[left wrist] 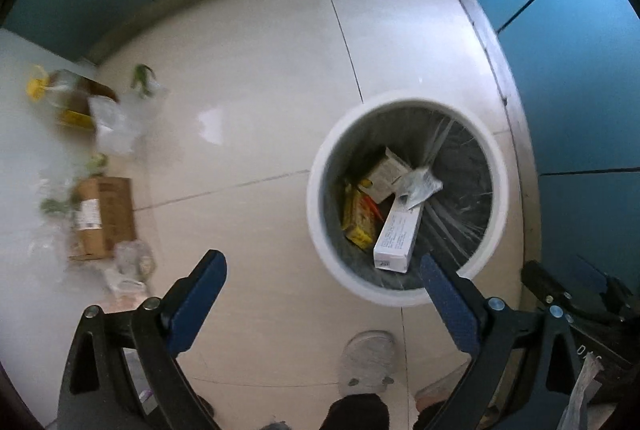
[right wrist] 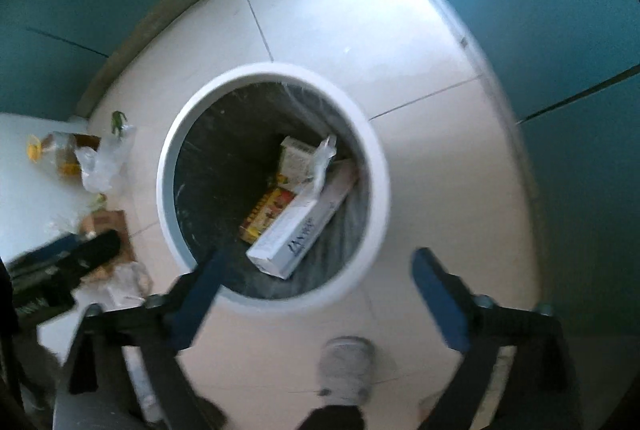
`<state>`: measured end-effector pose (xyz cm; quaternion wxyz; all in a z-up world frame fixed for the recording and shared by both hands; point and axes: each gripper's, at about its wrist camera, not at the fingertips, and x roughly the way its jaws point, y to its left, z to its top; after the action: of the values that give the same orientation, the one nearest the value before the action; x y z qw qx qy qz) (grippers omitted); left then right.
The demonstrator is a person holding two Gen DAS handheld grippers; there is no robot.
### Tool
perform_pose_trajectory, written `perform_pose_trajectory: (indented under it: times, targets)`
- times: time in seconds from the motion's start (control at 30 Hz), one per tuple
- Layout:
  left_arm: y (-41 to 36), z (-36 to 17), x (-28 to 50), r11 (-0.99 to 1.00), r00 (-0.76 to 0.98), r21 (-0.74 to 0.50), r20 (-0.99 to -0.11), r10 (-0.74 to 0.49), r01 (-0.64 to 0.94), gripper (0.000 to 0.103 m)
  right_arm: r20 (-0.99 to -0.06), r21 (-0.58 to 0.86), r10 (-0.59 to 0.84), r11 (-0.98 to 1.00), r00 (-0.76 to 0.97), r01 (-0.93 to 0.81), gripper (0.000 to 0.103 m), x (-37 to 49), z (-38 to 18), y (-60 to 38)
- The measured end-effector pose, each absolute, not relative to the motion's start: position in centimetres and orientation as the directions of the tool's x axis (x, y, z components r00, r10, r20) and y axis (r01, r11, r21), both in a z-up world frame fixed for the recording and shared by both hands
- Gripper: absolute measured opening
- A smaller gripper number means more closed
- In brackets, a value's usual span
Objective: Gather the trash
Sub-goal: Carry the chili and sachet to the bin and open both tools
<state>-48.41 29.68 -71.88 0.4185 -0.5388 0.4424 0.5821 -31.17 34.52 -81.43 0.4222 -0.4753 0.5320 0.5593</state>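
Above the tiled floor (left wrist: 260, 109), both pairs of fingers, left gripper (left wrist: 322, 268) and right gripper (right wrist: 316, 266), stand wide apart and empty over the white bin (right wrist: 376, 165), where a long white box (right wrist: 296, 230) lies, with more trash (left wrist: 104, 218) scattered further left.

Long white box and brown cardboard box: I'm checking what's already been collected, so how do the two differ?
The long white box lies inside the white bin, leaning on other packets; the brown cardboard box lies on the floor outside it. The white box is slim and printed with text; the brown one is broader, with a label. Both are closed cartons.
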Motion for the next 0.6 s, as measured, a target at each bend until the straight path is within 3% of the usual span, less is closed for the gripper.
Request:
perform_pose_trajectory:
  times: [0.27, 0.6]
  targets:
    - [26.9, -60.3, -46.4, -0.24, -0.125, 0.097, -0.987, 0.102, -0.966, 0.099, -0.991, 0.115, 0.056, -0.119, -0.122, -0.986, 0.103, -29.0, -69.5, 31.8]
    - [23.1, -45.5, -43.2, -0.207, -0.102, 0.059, -0.974, 0.203, -0.977, 0.099, -0.971, 0.103, 0.201, -0.152, -0.132, -0.983, 0.103, -26.8, -50.2, 27.5]
